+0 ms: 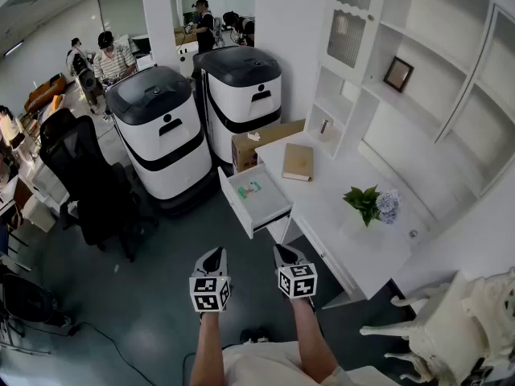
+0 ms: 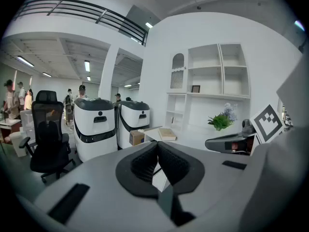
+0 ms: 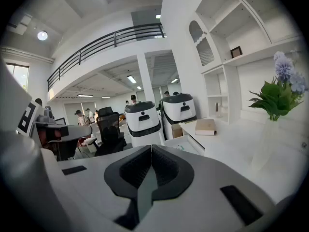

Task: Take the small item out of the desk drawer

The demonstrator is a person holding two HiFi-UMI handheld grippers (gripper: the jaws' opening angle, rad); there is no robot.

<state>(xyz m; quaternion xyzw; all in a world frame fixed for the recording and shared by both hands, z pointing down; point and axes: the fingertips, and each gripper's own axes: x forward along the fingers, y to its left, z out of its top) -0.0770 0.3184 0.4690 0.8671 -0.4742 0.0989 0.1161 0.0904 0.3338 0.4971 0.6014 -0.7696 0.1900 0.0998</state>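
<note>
The white desk (image 1: 354, 240) has its drawer (image 1: 273, 207) pulled open toward the dark floor. A small green-and-white item (image 1: 249, 188) lies inside the drawer. My left gripper (image 1: 212, 256) and right gripper (image 1: 283, 252) hover side by side over the floor, short of the drawer front and apart from it. Both point toward the desk. In the left gripper view the left gripper (image 2: 157, 148) has its pads together with nothing between them. The right gripper (image 3: 150, 150) is shut and empty too; beyond it lie the open drawer (image 3: 193, 143) and the small item (image 3: 178, 147).
Two large white-and-black machines (image 1: 157, 127) (image 1: 241, 95) stand just left of the drawer, a cardboard box (image 1: 261, 145) behind it. A book (image 1: 298, 161) and a potted plant (image 1: 366, 202) sit on the desk. A black office chair (image 1: 84, 175) is at left, a white chair (image 1: 451, 328) at bottom right.
</note>
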